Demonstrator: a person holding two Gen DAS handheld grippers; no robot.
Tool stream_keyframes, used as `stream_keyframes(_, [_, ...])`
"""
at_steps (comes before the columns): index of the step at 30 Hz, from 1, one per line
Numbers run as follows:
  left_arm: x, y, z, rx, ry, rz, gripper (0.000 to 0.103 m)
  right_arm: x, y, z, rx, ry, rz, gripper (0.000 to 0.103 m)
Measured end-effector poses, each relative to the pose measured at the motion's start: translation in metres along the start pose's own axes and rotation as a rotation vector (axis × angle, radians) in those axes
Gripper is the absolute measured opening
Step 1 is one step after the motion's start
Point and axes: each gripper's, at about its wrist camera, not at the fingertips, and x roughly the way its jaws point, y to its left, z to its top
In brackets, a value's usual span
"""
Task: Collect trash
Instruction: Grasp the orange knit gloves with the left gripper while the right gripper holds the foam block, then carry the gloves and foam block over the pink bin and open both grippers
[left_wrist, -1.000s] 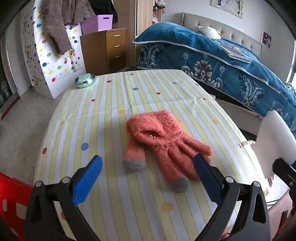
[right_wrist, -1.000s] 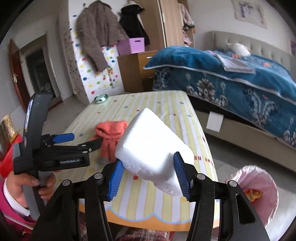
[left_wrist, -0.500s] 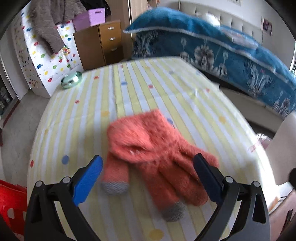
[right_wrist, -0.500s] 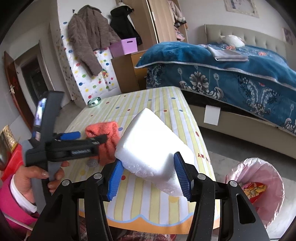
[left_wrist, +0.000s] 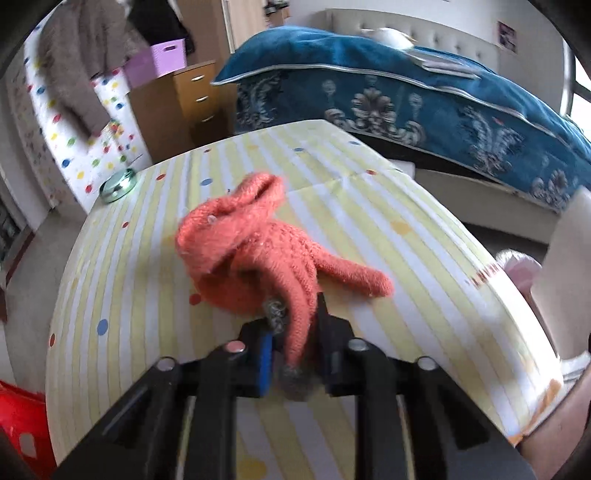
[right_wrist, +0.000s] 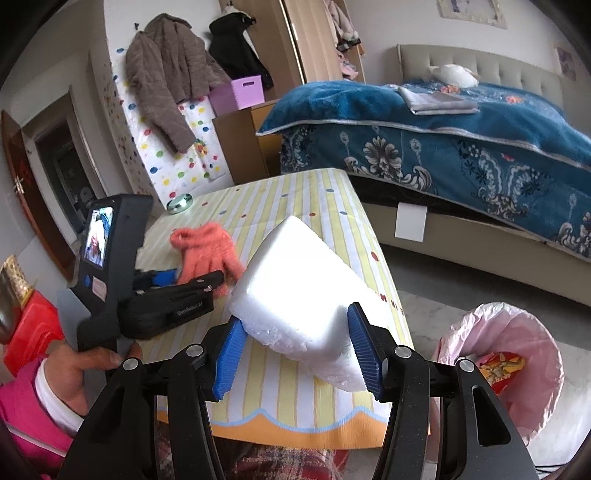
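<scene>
My left gripper is shut on the fingers of an orange knitted glove, whose cuff is bunched up over the striped table. The glove also shows in the right wrist view, with the left gripper closed on it. My right gripper is shut on a white foam block, held above the table's front right corner. The block's edge shows in the left wrist view. A bin lined with a pink bag stands on the floor at lower right, with a red wrapper inside.
A round green tin sits at the table's far left corner. A red box is at the left. A bed with a blue blanket stands to the right, a wooden drawer chest behind the table.
My left gripper moved in and closed on the glove's fingers, bunching the glove up. The right gripper kept holding the foam block, almost still.
</scene>
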Motion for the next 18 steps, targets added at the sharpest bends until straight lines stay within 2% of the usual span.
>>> stream_keyframes(4, [-0.024, 0.007, -0.007, -0.038, -0.034, -0.134, 0.016, -0.008, 0.001, -0.002, -0.006, -0.015, -0.009, 0.055])
stream_keyframes(8, [-0.059, 0.017, -0.015, -0.052, -0.101, -0.247, 0.016, -0.022, 0.000, 0.001, 0.002, -0.041, -0.013, 0.055])
stream_keyframes(10, [-0.072, 0.017, -0.017, -0.032, -0.127, -0.239, 0.016, -0.028, 0.000, 0.002, 0.006, -0.054, -0.014, 0.055])
stream_keyframes(13, [-0.086, 0.015, -0.019, -0.015, -0.143, -0.269, 0.016, -0.038, -0.001, 0.003, 0.009, -0.074, -0.020, 0.055])
stream_keyframes(18, [-0.110, 0.004, -0.020, 0.005, -0.220, -0.264, 0.016, -0.057, -0.002, 0.004, 0.002, -0.110, -0.045, 0.054])
